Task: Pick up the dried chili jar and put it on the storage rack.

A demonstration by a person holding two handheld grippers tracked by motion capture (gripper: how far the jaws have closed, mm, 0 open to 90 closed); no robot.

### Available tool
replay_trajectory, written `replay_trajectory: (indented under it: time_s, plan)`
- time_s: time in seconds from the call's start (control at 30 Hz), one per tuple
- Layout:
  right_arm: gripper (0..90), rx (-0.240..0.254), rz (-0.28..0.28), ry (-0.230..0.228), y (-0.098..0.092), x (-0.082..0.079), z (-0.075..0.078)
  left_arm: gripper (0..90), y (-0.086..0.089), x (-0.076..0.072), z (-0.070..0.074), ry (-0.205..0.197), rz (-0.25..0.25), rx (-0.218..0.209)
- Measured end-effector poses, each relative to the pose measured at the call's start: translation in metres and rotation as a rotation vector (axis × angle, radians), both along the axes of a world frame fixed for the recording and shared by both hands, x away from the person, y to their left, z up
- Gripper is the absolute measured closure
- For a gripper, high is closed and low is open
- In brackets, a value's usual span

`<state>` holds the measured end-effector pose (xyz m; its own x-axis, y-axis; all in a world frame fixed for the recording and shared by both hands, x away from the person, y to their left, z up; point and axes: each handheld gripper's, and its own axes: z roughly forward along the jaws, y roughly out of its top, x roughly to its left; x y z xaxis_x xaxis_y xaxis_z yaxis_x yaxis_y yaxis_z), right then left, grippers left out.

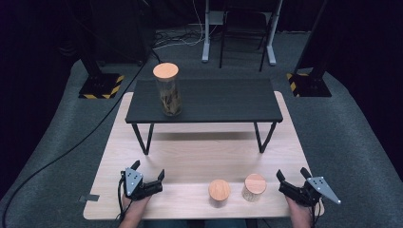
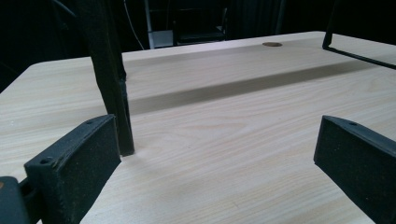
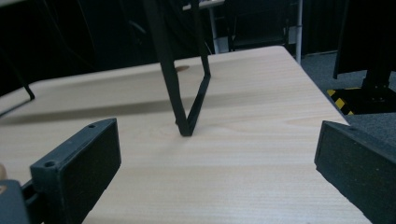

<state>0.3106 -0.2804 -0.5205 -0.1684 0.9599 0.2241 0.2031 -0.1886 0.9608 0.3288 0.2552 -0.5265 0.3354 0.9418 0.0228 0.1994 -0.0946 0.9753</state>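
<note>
**Both grippers idle at the near edge; two short jars not yet moved**

In the high view, the left gripper (image 1: 151, 177) rests at the near left of the pale wooden table (image 1: 190, 156), jaws spread and empty. The right gripper (image 1: 292, 175) sits at the near right, likewise spread and holding nothing. Between them, nearer the right one, stand two short jars: a short round jar with a reddish-brown wooden lid (image 1: 219, 192) and, just right of it, a short pale jar with a light wooden lid (image 1: 254, 187). A tall clear glass jar with a wooden lid (image 1: 167, 90) stands upright at the far left of the small black shelf table (image 1: 223, 102). Judging from this, one jar is already on the shelf and two remain below.

In the left gripper view, the jaws stand wide apart over bare wood, with a black shelf leg (image 2: 112, 88) just ahead.

In the right gripper view, the jaws are also parted and empty, facing a V-shaped black leg (image 3: 187, 93). No grasp has begun.
</note>
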Motion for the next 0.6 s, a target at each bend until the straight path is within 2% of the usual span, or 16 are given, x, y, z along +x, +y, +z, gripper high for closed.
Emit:
replay_trajectory:
  time_s: [0.1,0.2,0.27,0.37,0.5,0.6]
  plan:
    - [0.0,0.016,-0.005,-0.009,-0.003,-0.001,0.003,0.0,-0.001,0.0,0.0,-0.004,0.001,0.004]
    - [0.0,-0.003,-0.007,-0.011,-0.003,-0.002,0.004,0.0,0.001,0.001,0.0,0.0,0.018,-0.013]
    - [0.0,-0.009,-0.006,0.006,-0.003,0.0,0.001,0.0,0.002,0.001,0.0,0.003,0.023,-0.024]
    - [0.0,-0.022,0.0,0.016,-0.001,0.002,0.0,0.0,0.001,0.001,0.0,0.001,0.021,-0.01]
    - [0.0,-0.018,0.016,0.006,0.002,0.001,0.004,0.0,0.0,0.0,0.0,-0.005,0.017,-0.011]
    - [0.0,-0.043,0.027,-0.007,0.007,0.001,0.01,0.0,0.0,0.0,0.0,-0.006,0.021,-0.012]
